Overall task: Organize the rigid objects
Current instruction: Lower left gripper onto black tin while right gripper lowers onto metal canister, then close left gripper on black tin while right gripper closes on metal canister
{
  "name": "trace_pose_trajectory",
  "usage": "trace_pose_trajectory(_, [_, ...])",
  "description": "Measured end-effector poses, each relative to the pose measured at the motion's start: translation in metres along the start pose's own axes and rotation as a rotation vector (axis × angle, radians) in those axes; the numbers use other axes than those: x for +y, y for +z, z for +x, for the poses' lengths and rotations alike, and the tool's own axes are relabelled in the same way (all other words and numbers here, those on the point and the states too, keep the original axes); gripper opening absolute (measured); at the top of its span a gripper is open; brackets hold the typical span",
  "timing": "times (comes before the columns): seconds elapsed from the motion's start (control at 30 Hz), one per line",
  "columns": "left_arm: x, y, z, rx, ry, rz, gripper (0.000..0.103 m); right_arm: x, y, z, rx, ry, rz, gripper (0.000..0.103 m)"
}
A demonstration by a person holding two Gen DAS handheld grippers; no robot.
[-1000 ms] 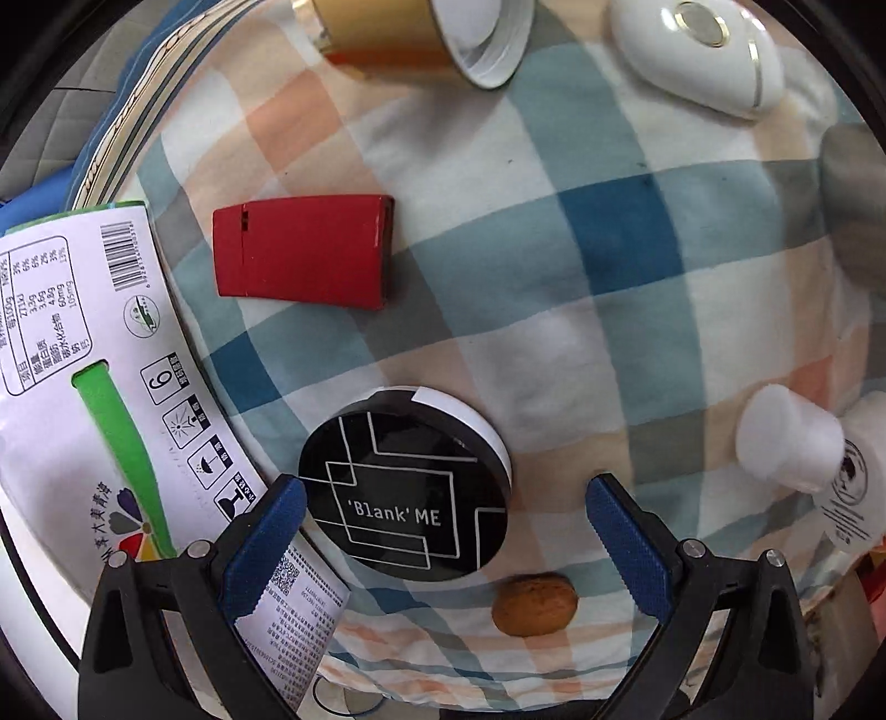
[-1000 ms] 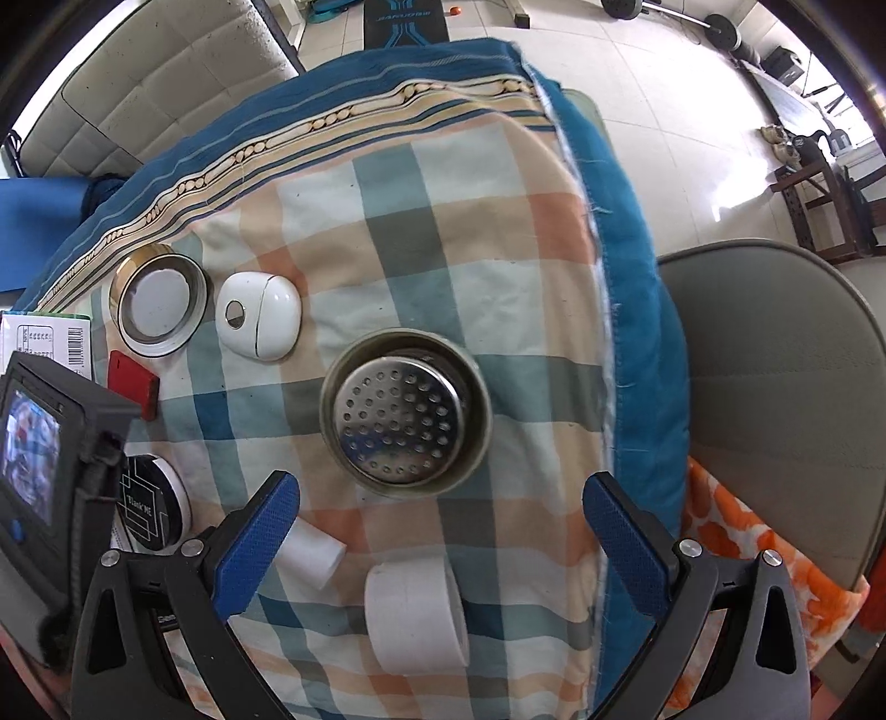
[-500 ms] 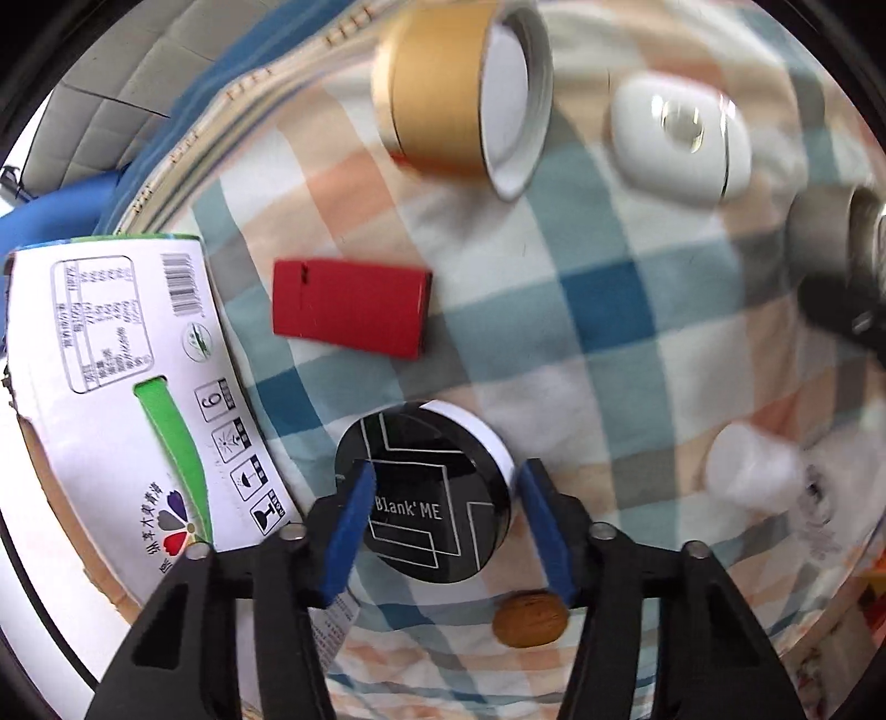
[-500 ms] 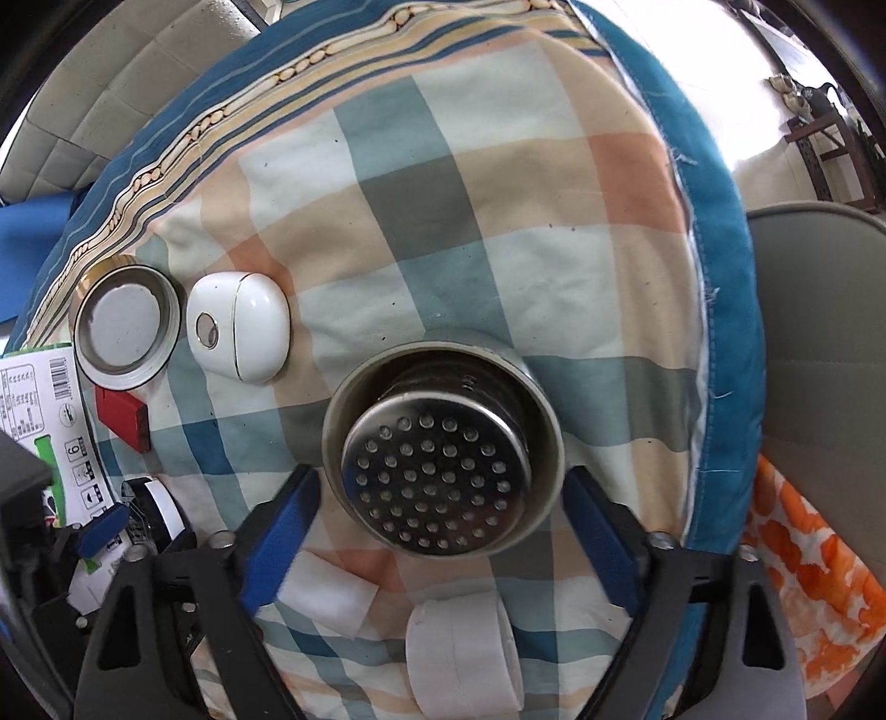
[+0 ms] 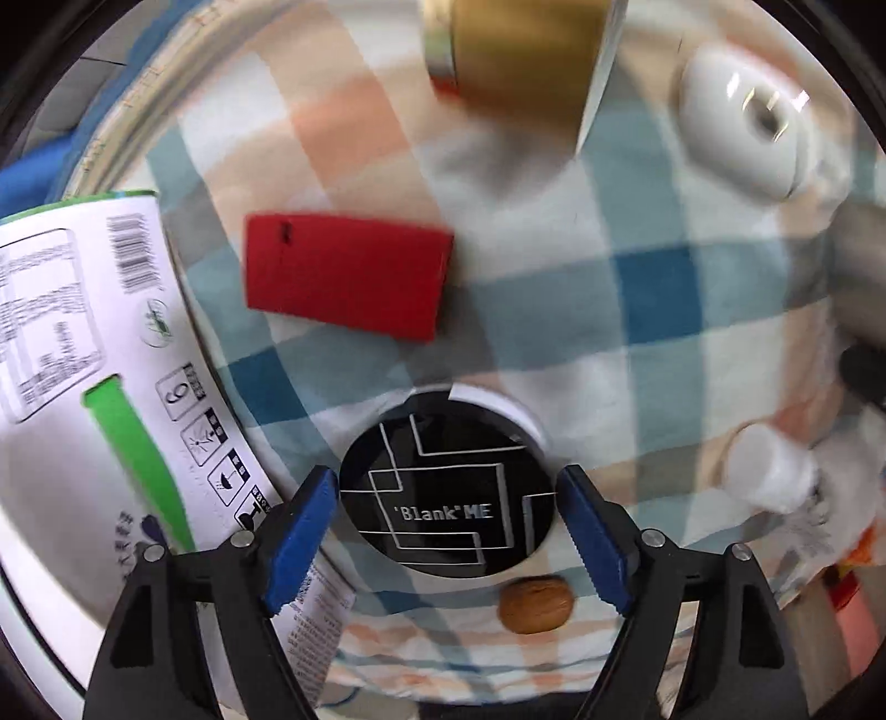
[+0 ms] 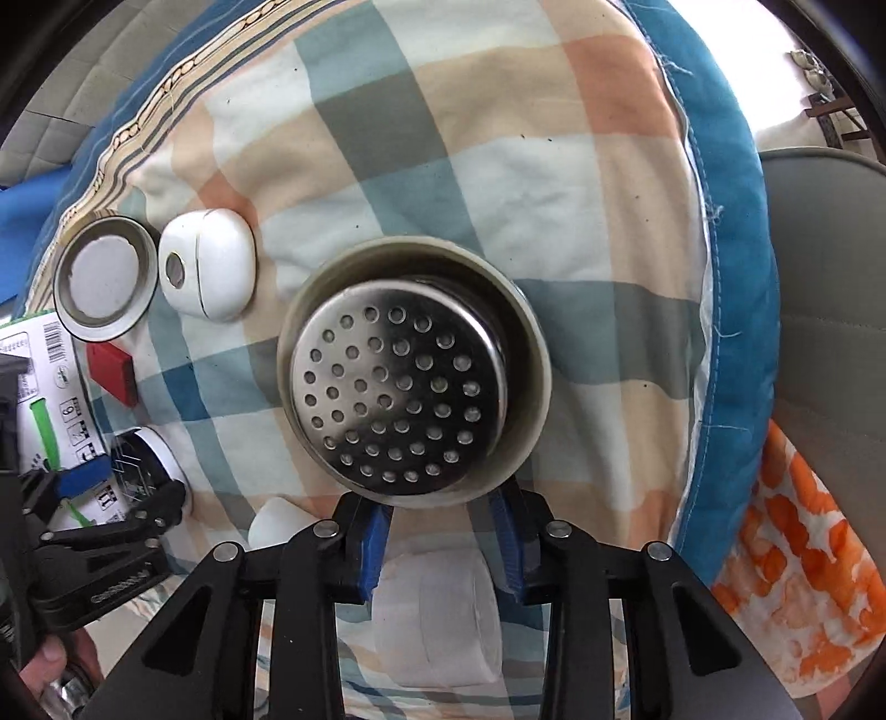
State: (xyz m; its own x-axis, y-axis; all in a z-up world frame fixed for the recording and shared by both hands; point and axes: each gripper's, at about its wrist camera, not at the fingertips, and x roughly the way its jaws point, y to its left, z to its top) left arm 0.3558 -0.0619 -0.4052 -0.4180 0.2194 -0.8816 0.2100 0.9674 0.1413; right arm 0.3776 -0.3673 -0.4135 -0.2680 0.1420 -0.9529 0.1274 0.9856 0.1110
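A black round tin [image 5: 446, 487] marked 'Blank' ME lies on the checked cloth [image 5: 653, 288]. My left gripper [image 5: 446, 531] has its blue pads against both sides of the tin and is shut on it. In the right wrist view, a grey cup with a perforated steel strainer [image 6: 410, 382] fills the middle. My right gripper [image 6: 440, 537] is shut on the cup's lower body. The tin and left gripper also show at the left of the right wrist view [image 6: 138, 471].
A red flat case [image 5: 346, 282], a gold-sided lid [image 5: 520, 50], a white pod [image 5: 742, 116], a walnut [image 5: 534, 603] and small white cylinders [image 5: 769, 476] lie on the cloth. A printed carton [image 5: 94, 399] lies left. A white roll [image 6: 432, 615] sits under the right gripper.
Both grippers have closed from wide open. The left closed onto the black tin. The right moved forward and closed on the strainer cup.
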Motion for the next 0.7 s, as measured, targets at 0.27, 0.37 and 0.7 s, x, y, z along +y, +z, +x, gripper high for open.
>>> trace_pose_trajectory(0.27, [-0.016,0.004,-0.006,-0.051,0.053,0.029,0.076,-0.01,-0.003,0.002,-0.028,0.029,0.006,0.054])
trace_pose_trajectory(0.37, [-0.014,-0.005,-0.019,-0.094,-0.015,-0.017,0.075,-0.01,-0.009,-0.009,-0.04,0.054,0.012,0.058])
trace_pose_trajectory(0.7, [0.01,-0.011,-0.048,-0.217,-0.231,-0.156,0.076,0.0,-0.008,-0.023,-0.069,-0.005,0.004,0.07])
